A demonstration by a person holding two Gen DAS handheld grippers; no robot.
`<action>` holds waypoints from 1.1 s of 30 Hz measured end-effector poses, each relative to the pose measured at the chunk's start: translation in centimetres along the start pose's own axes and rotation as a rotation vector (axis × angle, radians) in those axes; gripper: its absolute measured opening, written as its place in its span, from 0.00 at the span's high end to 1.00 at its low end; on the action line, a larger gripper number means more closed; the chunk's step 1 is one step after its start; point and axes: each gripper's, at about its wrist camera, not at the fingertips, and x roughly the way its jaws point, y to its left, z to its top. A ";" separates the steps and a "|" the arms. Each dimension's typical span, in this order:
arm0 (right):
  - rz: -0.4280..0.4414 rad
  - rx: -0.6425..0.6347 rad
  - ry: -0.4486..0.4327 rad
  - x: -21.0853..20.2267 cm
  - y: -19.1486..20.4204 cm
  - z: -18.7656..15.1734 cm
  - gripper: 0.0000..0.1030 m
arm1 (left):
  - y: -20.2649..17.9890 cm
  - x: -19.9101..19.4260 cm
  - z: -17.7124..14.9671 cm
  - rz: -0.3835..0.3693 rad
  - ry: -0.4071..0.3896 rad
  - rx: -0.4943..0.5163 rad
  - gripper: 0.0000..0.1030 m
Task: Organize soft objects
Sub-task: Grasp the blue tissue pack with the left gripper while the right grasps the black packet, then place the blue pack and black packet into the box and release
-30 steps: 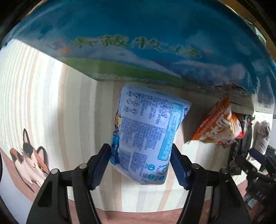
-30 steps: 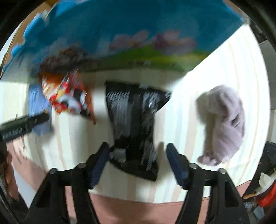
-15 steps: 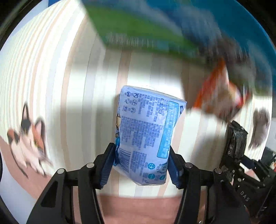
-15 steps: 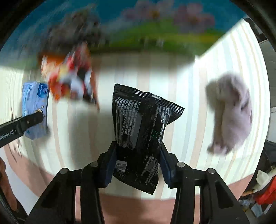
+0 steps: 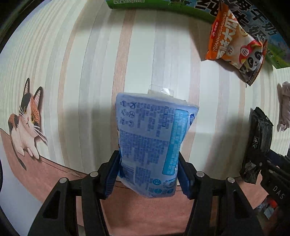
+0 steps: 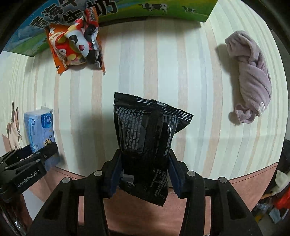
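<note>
My left gripper (image 5: 147, 174) is shut on a light blue tissue pack (image 5: 152, 141) and holds it above the striped tablecloth; the pack also shows in the right wrist view (image 6: 39, 128). My right gripper (image 6: 145, 174) is shut on a black snack bag (image 6: 146, 143), held above the cloth; it also shows at the right in the left wrist view (image 5: 257, 141). An orange panda snack bag (image 5: 233, 40) lies against the blue and green carton, also seen in the right wrist view (image 6: 74, 43). A crumpled lilac cloth (image 6: 252, 78) lies at the right.
A blue and green milk carton (image 6: 163, 7) stands along the far side of the table. The striped tablecloth (image 5: 81, 72) has a cat picture (image 5: 25, 119) at the left and a pink border near me. Clutter shows past the table's right edge (image 6: 279, 196).
Both grippers closed on their packs and lifted them back from the carton. The carton and the orange bag now sit farther away in both views.
</note>
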 end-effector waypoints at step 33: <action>0.258 -0.056 -0.319 -19.2 3.5 0.9 0.60 | -4.1 -25.1 6.4 -0.224 -0.340 0.095 0.58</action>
